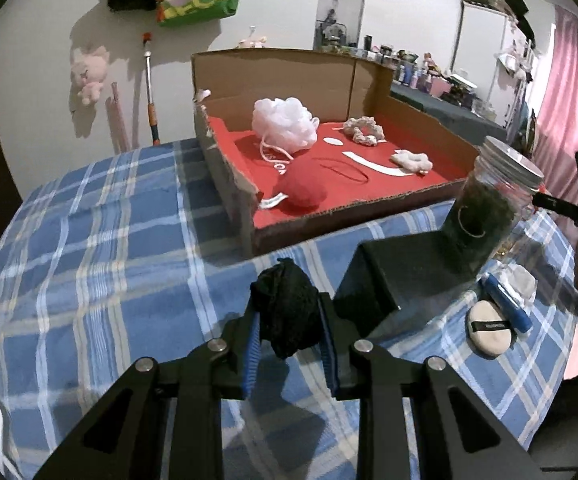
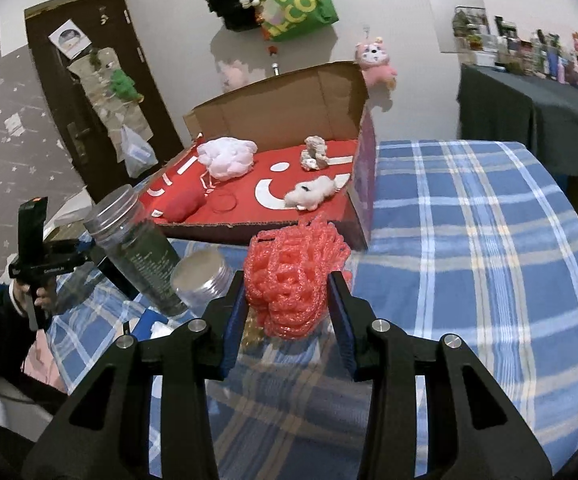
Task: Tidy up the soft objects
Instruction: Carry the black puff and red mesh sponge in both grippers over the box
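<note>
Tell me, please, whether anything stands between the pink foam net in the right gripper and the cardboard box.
Nothing visible does: the pink foam net faces the cardboard box directly; the tall jar stands off to the left.

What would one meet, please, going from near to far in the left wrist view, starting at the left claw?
Left claw holding the black soft object → red puff in the cardboard box → white mesh pouf → box's back wall.
</note>
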Demonstrator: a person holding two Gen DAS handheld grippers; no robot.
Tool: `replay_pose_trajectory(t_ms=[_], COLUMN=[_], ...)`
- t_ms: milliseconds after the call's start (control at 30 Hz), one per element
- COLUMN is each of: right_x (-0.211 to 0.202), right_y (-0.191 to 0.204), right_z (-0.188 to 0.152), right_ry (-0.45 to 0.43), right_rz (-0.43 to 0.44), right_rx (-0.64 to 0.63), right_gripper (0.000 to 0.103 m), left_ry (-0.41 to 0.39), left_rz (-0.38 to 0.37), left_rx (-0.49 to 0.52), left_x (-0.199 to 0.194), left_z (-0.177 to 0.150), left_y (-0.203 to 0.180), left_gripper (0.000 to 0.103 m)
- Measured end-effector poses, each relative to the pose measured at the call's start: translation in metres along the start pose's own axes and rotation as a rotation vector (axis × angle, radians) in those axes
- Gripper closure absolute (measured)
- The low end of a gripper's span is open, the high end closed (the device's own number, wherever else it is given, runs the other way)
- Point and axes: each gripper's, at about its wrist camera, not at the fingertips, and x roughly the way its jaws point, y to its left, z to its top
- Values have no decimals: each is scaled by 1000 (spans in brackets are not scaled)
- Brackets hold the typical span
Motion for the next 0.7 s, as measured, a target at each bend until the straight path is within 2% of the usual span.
replay_pose_trajectory(t_ms=[467, 700], right_x=[24, 44], right_y=[7, 16], right_z=[30, 62], right_ry=[30, 31], right_rz=[64, 123], right_rx=[-85, -106], right_gripper=[65, 65], left_ry=[-30, -48], left_rz=[-65, -103], left_rx=[142, 204], left_x=[-1, 5], left_z=[32, 68], left_y=[-7, -22], left_gripper=[76, 76])
